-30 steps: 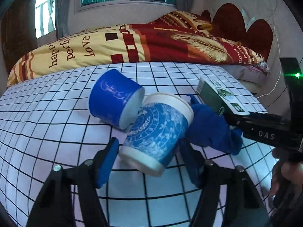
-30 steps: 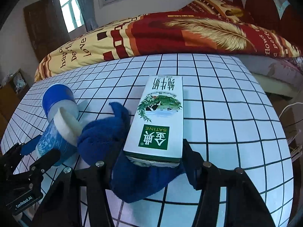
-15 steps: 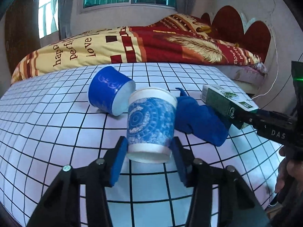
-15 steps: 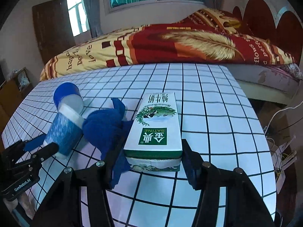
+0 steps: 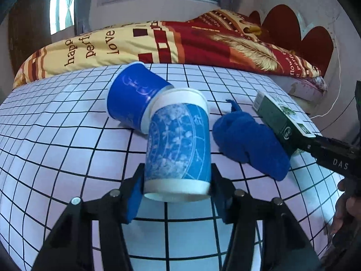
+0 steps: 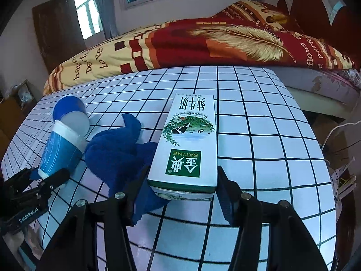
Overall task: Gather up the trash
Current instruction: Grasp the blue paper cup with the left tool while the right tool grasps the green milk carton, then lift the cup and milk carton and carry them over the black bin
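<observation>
both grippers loaded: cup on the left, carton on the right

your left gripper (image 5: 177,187) is clamped on the patterned paper cup (image 5: 178,144), its blue pads pressed against the cup's base on either side. the cup points away from you with its white rim toward the bed (image 5: 180,38), and that rim sits against the solid blue cup (image 5: 133,99), which lies tipped on the grid tablecloth (image 5: 56,140) just behind it. in the right wrist view the same patterned cup (image 6: 59,151) shows at the far left, held off the cloth by the left gripper's fingers (image 6: 54,177).

your right gripper (image 6: 182,189) is closed on the milk carton (image 6: 187,144), one finger on each long side near its bottom end. the carton's printed face is up, with the green "satine" label nearest you, and it runs forward over the tablecloth (image 6: 270,135). in the left wrist view the carton (image 5: 284,122) is off to the right, raised at an angle.

the blue cloth (image 6: 117,149) lies crumpled between cup and carton, touching the carton's left side and tucked partly under it; in the left view the cloth (image 5: 248,142) rests on the tablecloth just beside the patterned cup.
</observation>
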